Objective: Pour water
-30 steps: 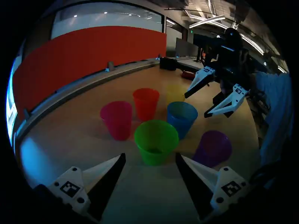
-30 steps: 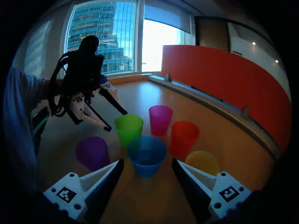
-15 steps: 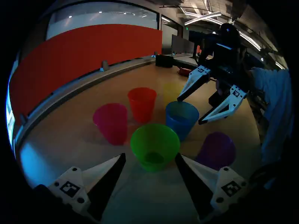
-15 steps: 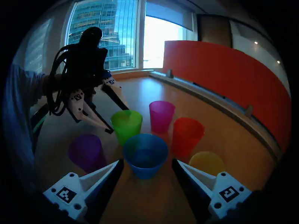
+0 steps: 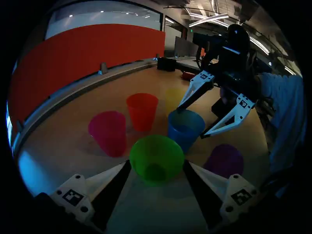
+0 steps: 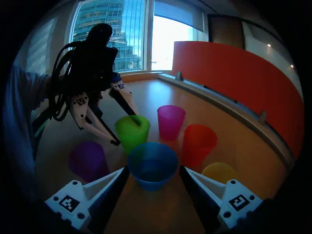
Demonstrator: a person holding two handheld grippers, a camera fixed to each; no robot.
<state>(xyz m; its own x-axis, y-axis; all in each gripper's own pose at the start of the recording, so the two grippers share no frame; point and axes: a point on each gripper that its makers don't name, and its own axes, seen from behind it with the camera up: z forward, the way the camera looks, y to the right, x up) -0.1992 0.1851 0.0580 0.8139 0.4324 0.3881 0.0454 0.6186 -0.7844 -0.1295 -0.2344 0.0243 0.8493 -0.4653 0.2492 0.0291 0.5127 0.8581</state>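
Jaws wide apart, left gripper [image 5: 156, 163] nearer green cup [image 5: 156, 154], right gripper [image 6: 153, 169] nearer blue cup [image 6: 152, 160] than before.

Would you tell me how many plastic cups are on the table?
6: green plastic cup nearest, blue cup behind-right, pink cup left, red cup centre, yellow cup farthest, purple cup right.

Left gripper [image 5: 156, 162] advanced: green cup [image 5: 156, 153] now sits between its spread fingertips at 6 o'clock. Right gripper [image 6: 153, 169] likewise moved in; blue cup [image 6: 152, 160] now between its tips, 6 o'clock.
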